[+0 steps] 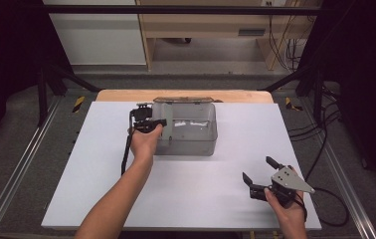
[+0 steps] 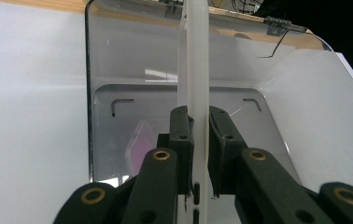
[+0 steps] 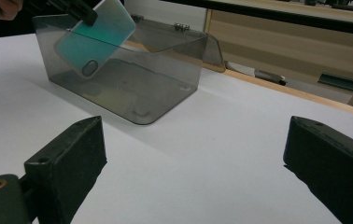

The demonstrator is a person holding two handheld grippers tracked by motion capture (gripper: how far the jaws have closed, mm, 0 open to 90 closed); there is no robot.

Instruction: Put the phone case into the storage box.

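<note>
— Left gripper (image 2: 199,154) first: we have its jaws clamped on the edge of the phone case (image 2: 196,70), a thin pale slab standing on edge between the pads (image 2: 182,140). Where do we have it relative to the box?

— Over the clear plastic box (image 1: 186,130), partly down inside. In the right gripper view the phone case (image 3: 97,35) shows tilted, teal through the smoky wall, its lower corner with the camera cut-out below the rim and its upper end pinched above it. It isn't resting on the floor of the box yet, as far as we can judge.

— So the pick-up is done and the carry is done — what's left for us?

— Lowering it the rest of the way, letting go, and pulling the left gripper clear. Something pinkish (image 2: 139,144) already lies on the box floor just beside where we're coming down, so we'd want to watch for that. The hinged lid (image 3: 165,32) lies folded back behind the box, and closing it may also remain.

— And our other hand?

— Right gripper (image 1: 259,176) sits well apart on the white table (image 1: 226,199), near its front right corner, jaws spread wide and holding nothing. In its own view the two black pads (image 3: 69,158) stand far apart over bare table — idle, we'd say.
</note>
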